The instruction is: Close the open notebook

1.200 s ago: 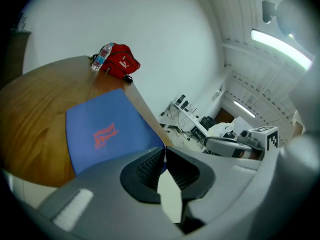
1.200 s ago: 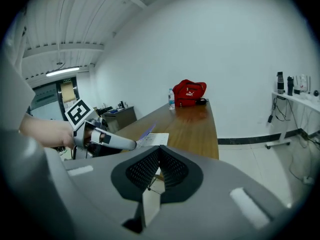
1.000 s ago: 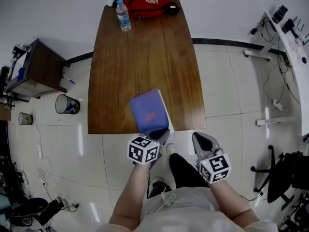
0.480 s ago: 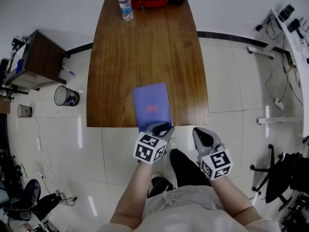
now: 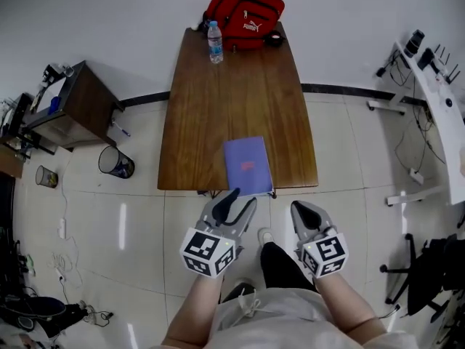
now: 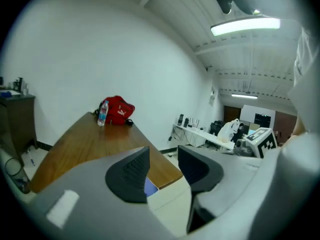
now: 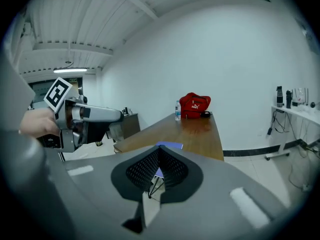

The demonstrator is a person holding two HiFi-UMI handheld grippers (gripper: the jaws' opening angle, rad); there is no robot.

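Observation:
The purple notebook (image 5: 247, 164) lies closed and flat on the wooden table (image 5: 218, 122), near its front edge. My left gripper (image 5: 236, 203) hangs just off that edge, short of the notebook. Its jaws are opening, with a clear gap and nothing between them. In the left gripper view (image 6: 162, 166), only a blue sliver of the notebook (image 6: 150, 186) shows below the jaws. My right gripper (image 5: 301, 209) is beside it on the right, off the table, shut and empty. In the right gripper view (image 7: 159, 159), the notebook (image 7: 170, 145) shows just past the closed tips.
A red bag (image 5: 245, 17) and a water bottle (image 5: 215, 42) stand at the table's far end. A dark side cabinet (image 5: 69, 107) and a waste bin (image 5: 116, 162) are on the floor to the left. A white desk (image 5: 436, 100) and a black chair (image 5: 429, 267) are on the right.
The left gripper has come away from the notebook's near edge, drawn back and up off the table, and its jaws have spread. The right gripper has risen a little.

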